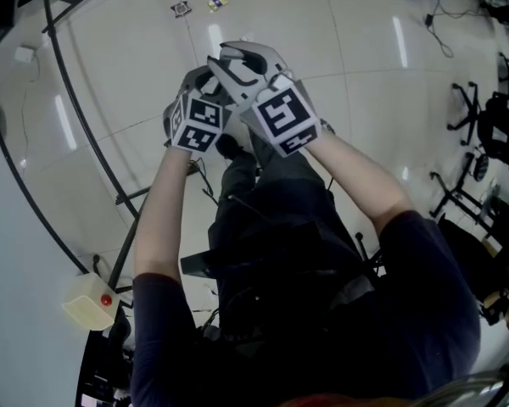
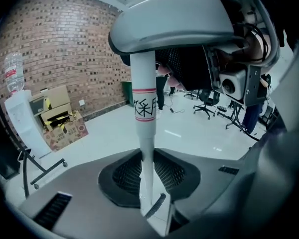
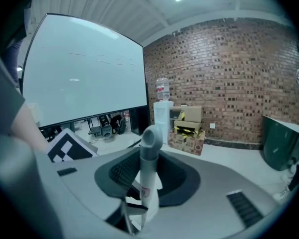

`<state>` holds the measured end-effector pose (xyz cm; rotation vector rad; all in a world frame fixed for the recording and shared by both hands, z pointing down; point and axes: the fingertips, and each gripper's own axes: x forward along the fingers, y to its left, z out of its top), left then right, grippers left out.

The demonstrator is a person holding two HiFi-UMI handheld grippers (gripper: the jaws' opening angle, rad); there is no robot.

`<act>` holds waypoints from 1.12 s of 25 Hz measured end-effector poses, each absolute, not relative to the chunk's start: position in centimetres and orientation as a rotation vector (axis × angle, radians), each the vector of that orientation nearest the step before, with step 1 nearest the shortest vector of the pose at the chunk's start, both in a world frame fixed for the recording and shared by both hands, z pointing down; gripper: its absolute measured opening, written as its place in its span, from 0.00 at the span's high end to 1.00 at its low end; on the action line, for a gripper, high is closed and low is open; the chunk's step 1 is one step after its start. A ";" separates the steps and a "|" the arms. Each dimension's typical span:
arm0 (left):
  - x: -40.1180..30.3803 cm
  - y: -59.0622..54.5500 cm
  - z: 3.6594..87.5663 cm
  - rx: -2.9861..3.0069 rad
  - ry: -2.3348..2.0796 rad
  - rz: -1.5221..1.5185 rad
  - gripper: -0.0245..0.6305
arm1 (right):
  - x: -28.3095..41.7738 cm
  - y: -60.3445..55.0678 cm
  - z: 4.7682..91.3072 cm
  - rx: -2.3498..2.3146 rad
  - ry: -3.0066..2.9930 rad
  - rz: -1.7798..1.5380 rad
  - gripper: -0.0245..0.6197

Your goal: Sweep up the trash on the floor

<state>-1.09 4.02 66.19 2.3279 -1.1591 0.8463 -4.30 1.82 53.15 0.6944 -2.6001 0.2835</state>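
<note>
- My left gripper [image 2: 149, 203] has its jaws clamped on a white pole [image 2: 144, 128] with a red band.
- Behind it I see a brick wall [image 2: 65, 49], cardboard boxes [image 2: 60, 121] and office chairs [image 2: 208, 99].

Clamped, adjacent: left tool [image 1: 202, 81], right tool [image 1: 237, 62]

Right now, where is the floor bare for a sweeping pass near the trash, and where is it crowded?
Bare tile: the wide stretch right of the trash scraps, up to the cable, and the strip between the scraps and the curved black rail. Crowded: the right edge, with office chairs.
</note>
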 end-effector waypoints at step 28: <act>-0.1 -13.6 69.2 2.218 -1.288 0.970 0.83 | -2.5 -18.4 56.6 0.651 -2.672 0.493 0.77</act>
